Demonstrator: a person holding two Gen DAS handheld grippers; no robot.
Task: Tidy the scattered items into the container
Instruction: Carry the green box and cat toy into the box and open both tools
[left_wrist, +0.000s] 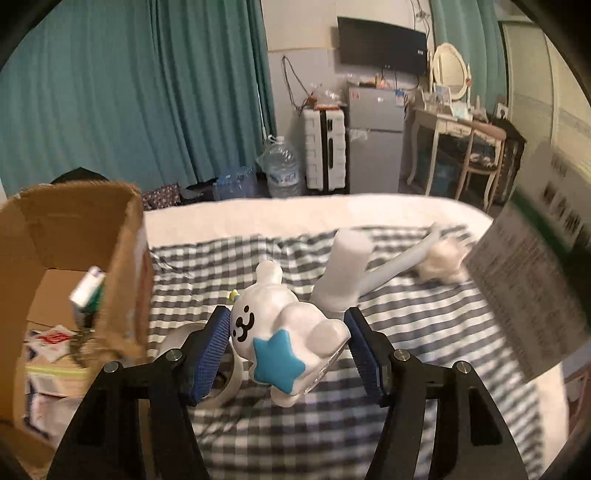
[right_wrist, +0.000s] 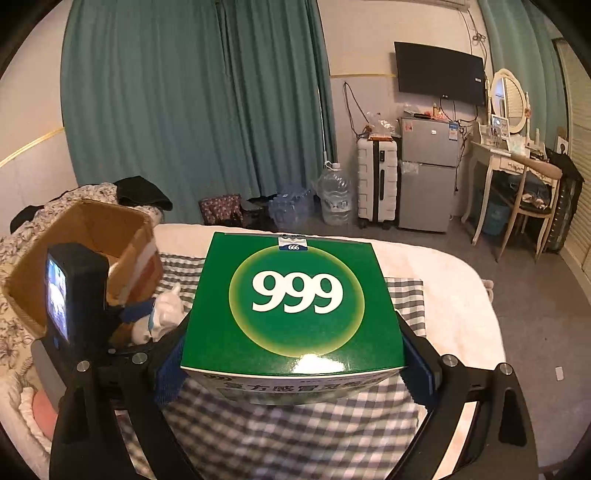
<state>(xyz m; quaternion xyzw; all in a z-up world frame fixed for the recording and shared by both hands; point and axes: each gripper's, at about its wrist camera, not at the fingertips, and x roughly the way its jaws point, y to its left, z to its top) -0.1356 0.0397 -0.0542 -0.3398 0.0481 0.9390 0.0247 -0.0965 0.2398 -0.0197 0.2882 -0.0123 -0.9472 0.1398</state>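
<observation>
Above the checked cloth, the left gripper clamps a glossy white cat figurine with a blue star; the right gripper grips a green "999" box

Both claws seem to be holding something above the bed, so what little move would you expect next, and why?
Probably a short carry leftward to the open cardboard box. The left gripper is shut on a white cat figurine with a blue star, lifted off the checked cloth beside the box. The right gripper clamps a green 999 medicine box, farther from it.
</observation>
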